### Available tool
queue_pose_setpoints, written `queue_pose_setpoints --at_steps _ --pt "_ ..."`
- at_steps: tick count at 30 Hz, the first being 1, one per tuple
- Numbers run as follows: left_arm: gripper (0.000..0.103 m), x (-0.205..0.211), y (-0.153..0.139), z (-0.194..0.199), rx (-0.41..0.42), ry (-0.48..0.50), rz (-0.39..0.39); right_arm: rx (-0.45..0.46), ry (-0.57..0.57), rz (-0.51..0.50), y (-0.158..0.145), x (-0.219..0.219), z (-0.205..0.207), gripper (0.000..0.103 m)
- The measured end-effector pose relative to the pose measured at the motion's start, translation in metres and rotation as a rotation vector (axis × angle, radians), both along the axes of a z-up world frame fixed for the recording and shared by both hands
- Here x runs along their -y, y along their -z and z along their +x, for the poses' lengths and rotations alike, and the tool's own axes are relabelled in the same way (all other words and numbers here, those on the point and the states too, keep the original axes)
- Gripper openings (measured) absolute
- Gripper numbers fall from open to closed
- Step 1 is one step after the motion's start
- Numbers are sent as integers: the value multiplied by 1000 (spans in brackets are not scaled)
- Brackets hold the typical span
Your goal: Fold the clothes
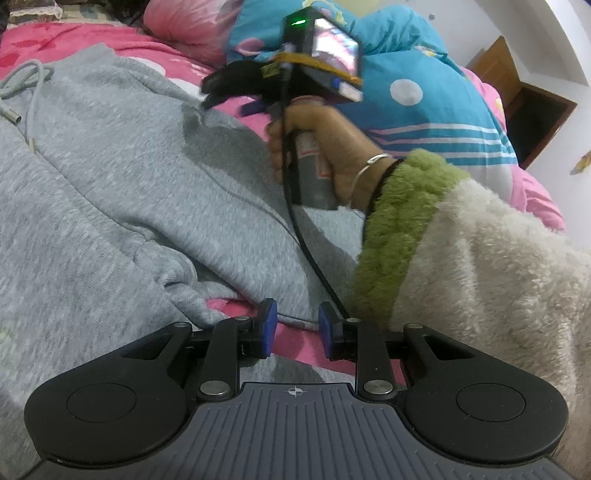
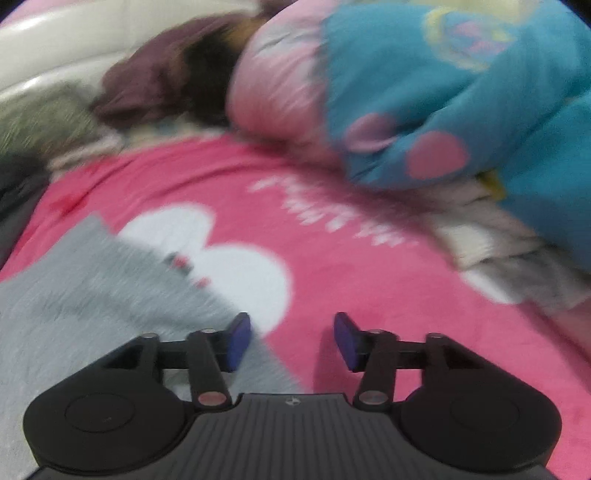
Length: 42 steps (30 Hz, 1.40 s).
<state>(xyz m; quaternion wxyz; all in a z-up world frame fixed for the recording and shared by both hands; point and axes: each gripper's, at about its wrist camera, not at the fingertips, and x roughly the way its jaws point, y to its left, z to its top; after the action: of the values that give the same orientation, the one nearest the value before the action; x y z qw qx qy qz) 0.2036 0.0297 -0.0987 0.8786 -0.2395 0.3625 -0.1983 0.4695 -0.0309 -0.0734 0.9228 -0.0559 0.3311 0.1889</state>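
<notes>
A grey hooded sweatshirt (image 1: 122,173) lies spread over the pink blanket (image 1: 295,336), its drawstrings at the upper left. My left gripper (image 1: 297,325) hovers open just past the garment's near edge, nothing between its blue pads. In the left wrist view a hand holds my right gripper (image 1: 221,86) above the sweatshirt's far side; its fingers are blurred there. The right wrist view is motion-blurred: my right gripper (image 2: 291,339) is open over the pink blanket (image 2: 369,277), with the grey sweatshirt (image 2: 92,295) under its left finger.
A blue dotted quilt (image 1: 424,85) and pink pillow (image 1: 181,26) are piled at the bed's far side. A person's fluffy cream and green sleeve (image 1: 461,258) reaches in from the right. Dark clothes (image 2: 159,77) and a white folded item (image 2: 491,236) lie on the blanket.
</notes>
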Motion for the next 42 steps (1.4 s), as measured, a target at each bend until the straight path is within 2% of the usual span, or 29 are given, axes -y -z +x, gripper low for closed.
queue_pose_setpoints --at_steps 3,5,7,11,15,17,20,24,27,29,32,36,39,42 --pt "25 -3 0 1 -11 -3 -16 2 34 107 -19 16 -1 53" --pt "25 -4 0 2 -17 -5 -25 -42 -76 164 -28 8 -2 49" --pt "25 -4 1 3 -19 -7 -28 -78 -220 177 -30 -14 -6 48" --pt "25 -4 2 3 -17 -10 -23 -112 -434 84 -12 -81 -8 46" --pt "25 -5 3 3 -19 -7 -19 -81 -440 51 20 -130 3 46" --pt "25 -6 3 3 -17 -4 -17 -58 -393 100 24 -135 9 47" --pt "25 -12 0 0 -8 3 -21 -39 -360 103 13 -124 10 46" --pt "26 -18 -11 -10 59 8 -12 101 -188 53 -31 -49 -4 47" --pt "30 -26 -21 -18 127 8 -14 204 -53 14 -65 11 -15 47" --pt "31 -31 -27 -22 162 14 -34 254 87 -12 -92 78 -35 48" --pt "33 -36 -37 -22 196 43 -119 318 283 -46 -130 177 -72 49" --pt "38 -32 -42 -21 220 76 -220 376 549 -49 -168 311 -154 50" --pt "38 -22 -39 -19 206 78 -188 391 674 -25 -186 386 -226 50" --pt "38 -9 -27 -11 162 72 -147 382 735 9 -189 432 -301 54"
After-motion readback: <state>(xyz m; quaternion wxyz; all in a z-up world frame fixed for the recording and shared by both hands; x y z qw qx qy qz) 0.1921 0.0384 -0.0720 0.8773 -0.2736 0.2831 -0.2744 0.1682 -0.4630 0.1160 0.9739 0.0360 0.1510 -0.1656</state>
